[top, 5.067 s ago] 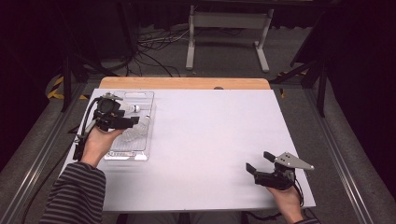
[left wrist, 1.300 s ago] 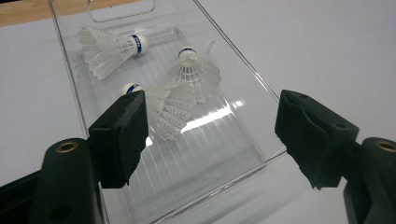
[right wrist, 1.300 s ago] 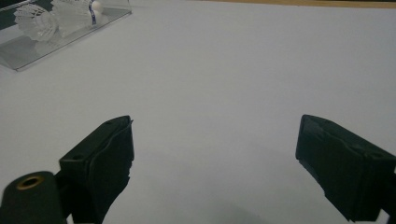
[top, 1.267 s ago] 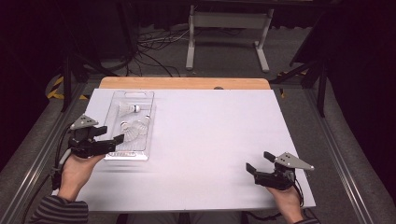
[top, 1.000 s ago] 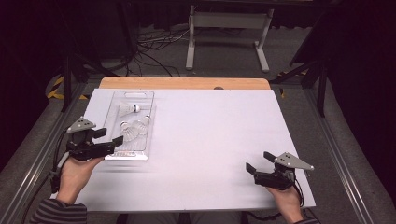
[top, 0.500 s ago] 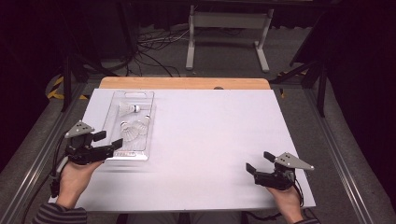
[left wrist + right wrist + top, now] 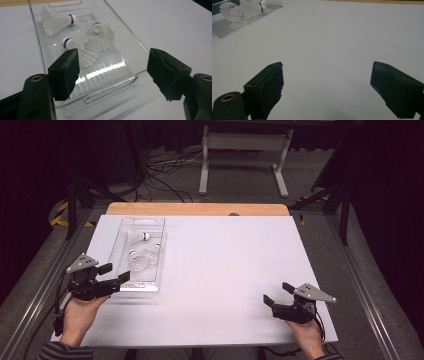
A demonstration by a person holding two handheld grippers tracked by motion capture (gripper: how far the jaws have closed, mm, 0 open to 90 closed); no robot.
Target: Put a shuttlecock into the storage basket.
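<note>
A clear rectangular plastic tray (image 7: pixel 123 251) with cut-out handles at both ends lies on the left side of the white-topped counter (image 7: pixel 225 270), its far end close to the counter's bare wooden strip (image 7: pixel 197 209). Three white feathered shuttlecocks lie inside it: one with a blue band (image 7: pixel 56 20) towards the tray's far end, a second blue-banded one (image 7: pixel 78 46) nearer the middle, and a third (image 7: pixel 101 33) just beside that one, their feather skirts touching. The left gripper (image 7: pixel 114 274), black with a grey three-cornered plate on top, hovers at the tray's near end, its fingers (image 7: pixel 63 72) spread apart on either side of the near handle, gripping nothing. A person's left hand (image 7: pixel 80 312) holds it, a striped sleeve (image 7: pixel 62 352) showing at the wrist. Well apart from the tray, towards the counter's near right corner, the right gripper (image 7: pixel 275 296) sits low over the bare surface in the person's right hand (image 7: pixel 307 335), fingers (image 7: pixel 265 87) likewise wide apart and empty.
</note>
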